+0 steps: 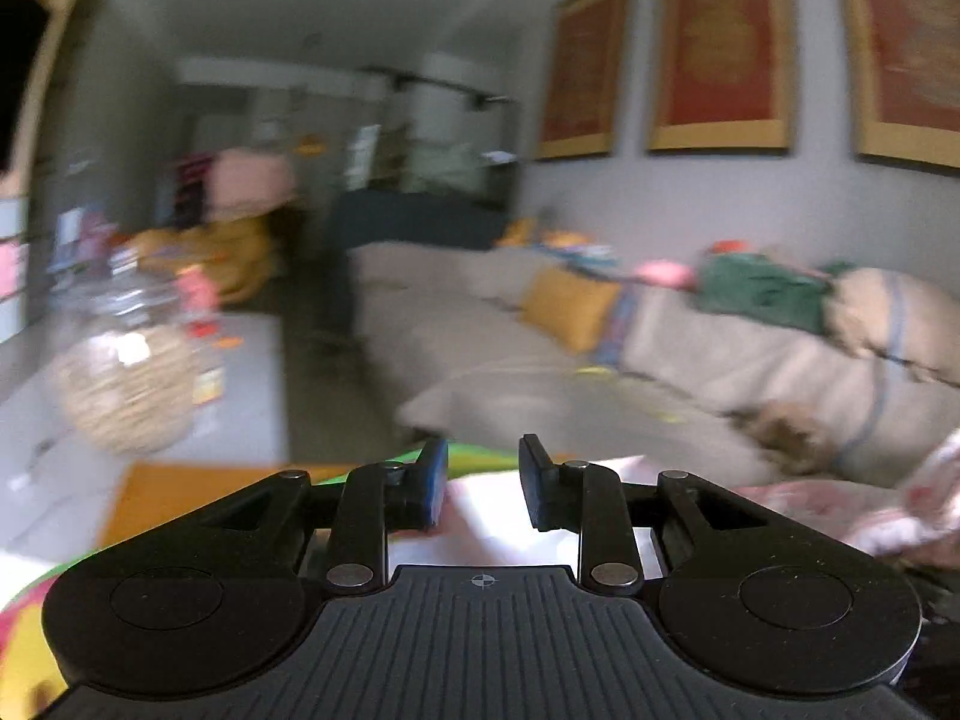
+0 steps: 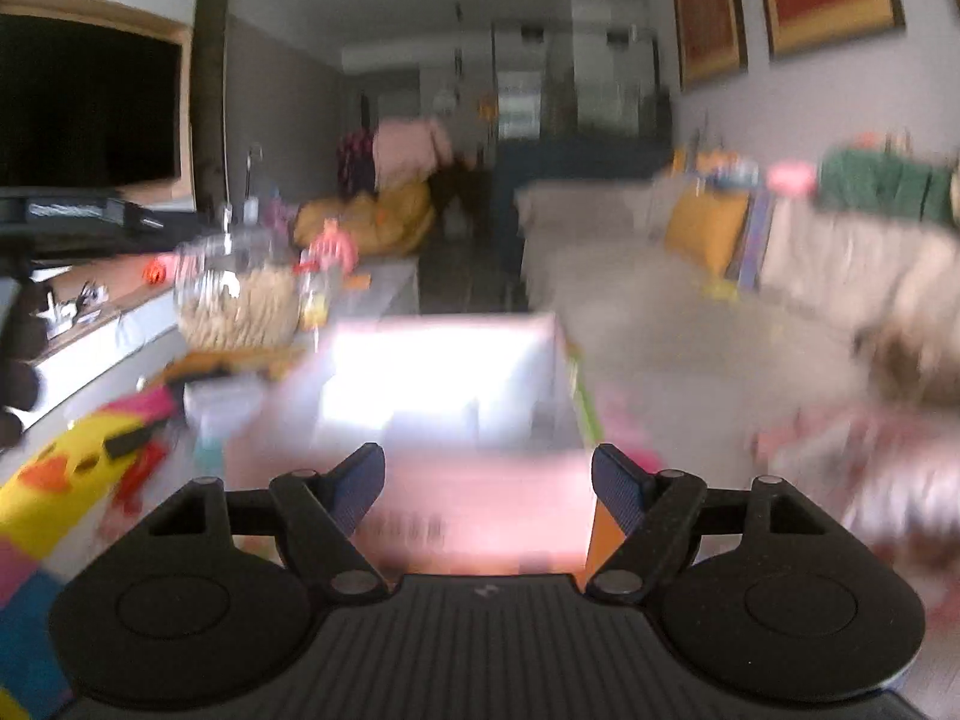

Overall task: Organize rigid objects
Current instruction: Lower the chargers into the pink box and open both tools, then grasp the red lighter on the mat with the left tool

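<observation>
Both views are blurred by motion. My right gripper [image 2: 487, 483] is open wide and empty, above a pale pink and white box [image 2: 444, 396] that lies just ahead of its fingers. My left gripper [image 1: 483, 483] is open with a narrow gap and holds nothing; a bright white surface [image 1: 486, 516] and a green edge show below its fingers. A clear jar of beige pieces [image 2: 240, 294] stands on the grey table; it also shows in the left wrist view [image 1: 129, 372]. A yellow and orange toy [image 2: 54, 480] lies at the lower left.
A beige sofa [image 1: 690, 354] with a yellow cushion [image 1: 567, 306] and green cloth runs along the right. An orange sheet [image 1: 180, 498] lies on the grey table [image 1: 252, 372]. A dark TV [image 2: 84, 102] stands at left. Small toys crowd the table.
</observation>
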